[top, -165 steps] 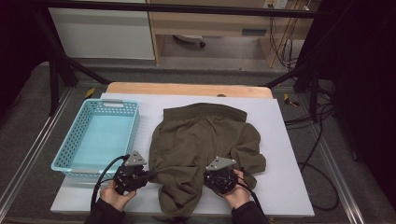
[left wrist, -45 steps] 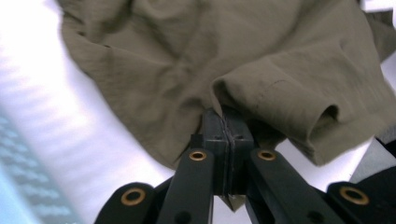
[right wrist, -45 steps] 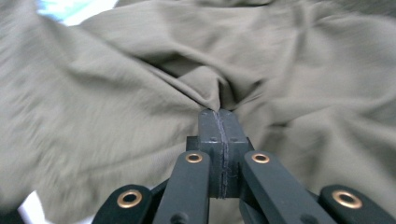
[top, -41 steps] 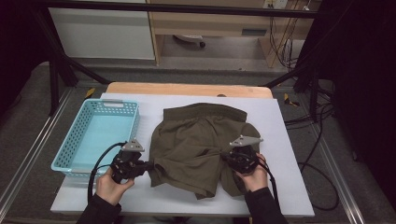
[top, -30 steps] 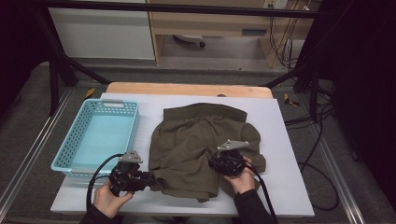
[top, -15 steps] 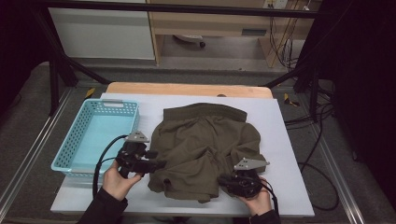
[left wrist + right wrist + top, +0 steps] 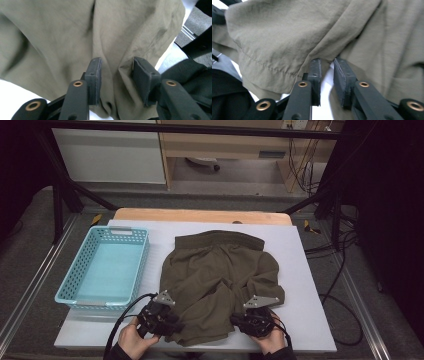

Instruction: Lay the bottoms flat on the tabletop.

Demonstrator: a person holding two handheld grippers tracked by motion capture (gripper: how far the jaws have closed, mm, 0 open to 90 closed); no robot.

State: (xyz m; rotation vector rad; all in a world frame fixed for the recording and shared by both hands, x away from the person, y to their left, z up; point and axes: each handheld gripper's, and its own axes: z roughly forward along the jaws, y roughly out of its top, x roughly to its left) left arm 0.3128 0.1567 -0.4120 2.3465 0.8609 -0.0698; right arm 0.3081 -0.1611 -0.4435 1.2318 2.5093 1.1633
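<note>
A: Looking for the olive garment (image 7: 215, 275). Where?

B: Spread in loose folds over the middle of the white table (image 7: 310, 270), just right of the blue basket (image 7: 142, 265) and not touching it. Waistband toward the far edge, rumpled hems toward the near edge.

A: And the 2 tools?

B: Both down at the near edge, 1 in each hand, well apart. Seen from above: left gripper (image 7: 173, 325) at the near left corner of the cloth, pointing right into it. Right gripper (image 7: 236, 320) at the near right hem, pointing left.

A: Clenched or released, on the left?

B: Released, going by the left gripper view. Left gripper (image 7: 116, 62) with jaws standing well apart, having just been closing. Between them, a raised fold of the olive garment (image 7: 62, 37), brushing the right pad but not pinched.

A: Same on the right?

B: Harder to call. In the right gripper view, right gripper (image 7: 327, 61) with jaws close together after just closing, a thin slit left between the pads. White tabletop showing through that slit. At the very tips, a hemmed fold of the olive garment (image 7: 287, 32) draped over them. Cannot tell whether nipped at the tips or merely lying on top.

A: Anything inside the basket?

B: Pale blue floor, seen from above.
</note>
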